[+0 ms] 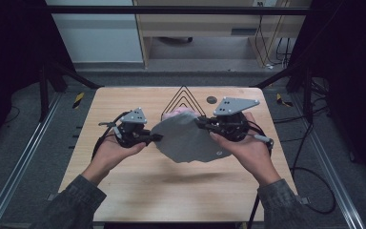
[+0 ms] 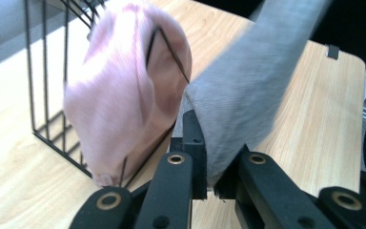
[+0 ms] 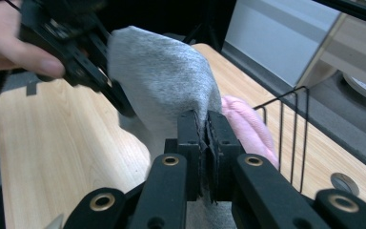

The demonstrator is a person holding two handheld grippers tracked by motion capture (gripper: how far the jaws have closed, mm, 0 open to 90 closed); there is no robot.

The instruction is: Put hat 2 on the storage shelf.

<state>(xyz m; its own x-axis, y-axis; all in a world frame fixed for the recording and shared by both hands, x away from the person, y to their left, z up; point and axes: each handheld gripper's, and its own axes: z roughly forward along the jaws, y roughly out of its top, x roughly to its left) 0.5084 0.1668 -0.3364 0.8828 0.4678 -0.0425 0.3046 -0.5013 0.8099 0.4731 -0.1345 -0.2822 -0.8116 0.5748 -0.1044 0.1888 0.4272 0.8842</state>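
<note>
A grey cloth (image 1: 188,138) hangs above the wooden table (image 1: 138,191), stretched between my two grippers. My left gripper (image 1: 157,137) is shut on its left edge; in the left gripper view the grey cloth (image 2: 248,95) runs up from the closed jaws. My right gripper (image 1: 201,123) is shut on the cloth's upper right edge, and in the right gripper view the grey cloth (image 3: 162,81) rises from the pinched jaws. A pink cloth (image 2: 119,105) is draped on a black wire rack (image 2: 43,95) just behind, and the pink cloth (image 3: 248,126) also peeks out past the grey one.
The wire rack (image 1: 183,100) stands at the table's far middle, with a small dark disc (image 1: 211,99) to its right. Black frame posts flank the table, and cables (image 1: 310,181) lie on the floor at the right.
</note>
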